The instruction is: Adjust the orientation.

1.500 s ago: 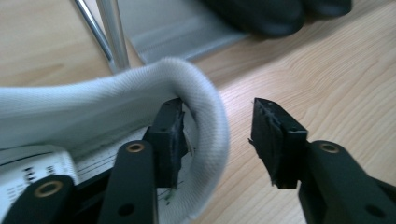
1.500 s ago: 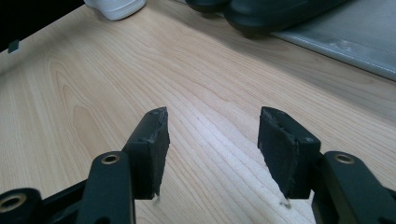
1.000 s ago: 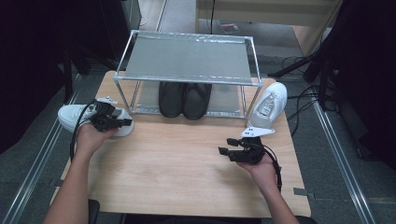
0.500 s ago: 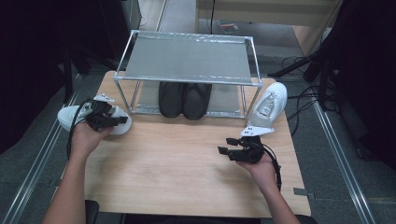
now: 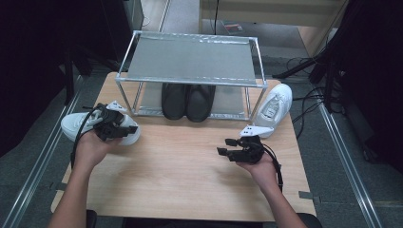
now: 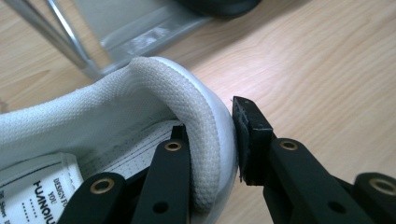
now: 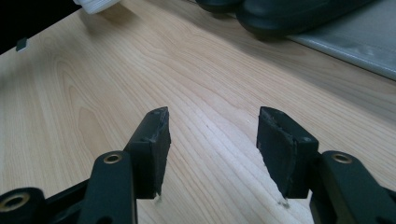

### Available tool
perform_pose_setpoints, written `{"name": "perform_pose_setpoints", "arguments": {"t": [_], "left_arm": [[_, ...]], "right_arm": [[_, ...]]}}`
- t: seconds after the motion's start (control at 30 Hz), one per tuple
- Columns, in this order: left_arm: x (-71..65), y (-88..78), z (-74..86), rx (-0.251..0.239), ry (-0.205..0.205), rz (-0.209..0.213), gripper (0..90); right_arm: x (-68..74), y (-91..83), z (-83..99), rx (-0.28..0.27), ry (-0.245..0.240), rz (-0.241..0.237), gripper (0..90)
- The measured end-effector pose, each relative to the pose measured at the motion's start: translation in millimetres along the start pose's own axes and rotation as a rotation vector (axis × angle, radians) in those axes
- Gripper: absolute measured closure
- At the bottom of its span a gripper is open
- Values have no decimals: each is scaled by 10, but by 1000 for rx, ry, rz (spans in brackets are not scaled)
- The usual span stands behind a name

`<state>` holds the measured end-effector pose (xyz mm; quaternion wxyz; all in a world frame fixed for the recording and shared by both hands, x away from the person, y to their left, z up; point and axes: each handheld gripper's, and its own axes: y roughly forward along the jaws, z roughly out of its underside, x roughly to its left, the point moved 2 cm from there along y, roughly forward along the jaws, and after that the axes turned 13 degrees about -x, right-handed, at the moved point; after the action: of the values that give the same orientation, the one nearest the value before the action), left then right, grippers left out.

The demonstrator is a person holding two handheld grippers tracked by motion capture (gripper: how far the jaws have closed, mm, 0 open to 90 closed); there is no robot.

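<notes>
A white sneaker is at the table's left edge, its toe hanging past the edge. My left gripper is shut on its heel collar. In the left gripper view one jaw sits inside the sneaker and the other presses the outside of the heel, with the left gripper pinching the padded rim. My right gripper hovers open over the bare wood at the right front. Nothing lies between the jaws of the right gripper. A second white sneaker leans against the rack's right leg.
A metal shoe rack stands at the back of the wooden table. A pair of black shoes sits on its lower shelf. Cables trail on the floor at the right.
My left hand has shifted a little toward the rack and risen, taking the sneaker's heel with it. The right hand has stayed where it was.
</notes>
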<state>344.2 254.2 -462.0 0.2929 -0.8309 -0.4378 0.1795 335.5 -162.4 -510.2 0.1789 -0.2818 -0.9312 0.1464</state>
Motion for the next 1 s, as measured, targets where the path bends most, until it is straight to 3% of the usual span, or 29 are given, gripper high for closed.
{"name": "perform_pose_setpoints", "arguments": {"t": [0.17, 0.2, 0.3, 0.33, 0.47, 0.67, 0.7, 0.83, 1.0], "left_arm": [[-209, -41, 5, -6, 12, 13, 765], [-320, -55, 3, 4, 25, 8, 765], [-408, -68, 0, 9, 40, 5, 765], [-507, -80, -6, 10, 46, 20, 765], [-647, -80, -18, 7, 32, 53, 764], [-979, -11, -67, 14, 36, 89, 763], [-979, -11, -67, 14, 36, 89, 764], [-1233, 87, -89, 11, 76, 97, 763], [-1388, 179, -108, 18, 97, 140, 764]], "right_arm": [[9, 48, -24, -1, -3, -13, 459], [10, 69, -38, 2, -3, -22, 459], [10, 94, -50, 1, -6, -29, 459], [10, 127, -65, 4, -6, -34, 459], [24, 179, -86, 9, -12, -48, 459], [41, 272, -116, 17, -19, -70, 459], [41, 272, -116, 17, -19, -70, 459], [51, 297, -125, 24, -20, -77, 459], [42, 282, -124, 23, -18, -74, 459]]}}
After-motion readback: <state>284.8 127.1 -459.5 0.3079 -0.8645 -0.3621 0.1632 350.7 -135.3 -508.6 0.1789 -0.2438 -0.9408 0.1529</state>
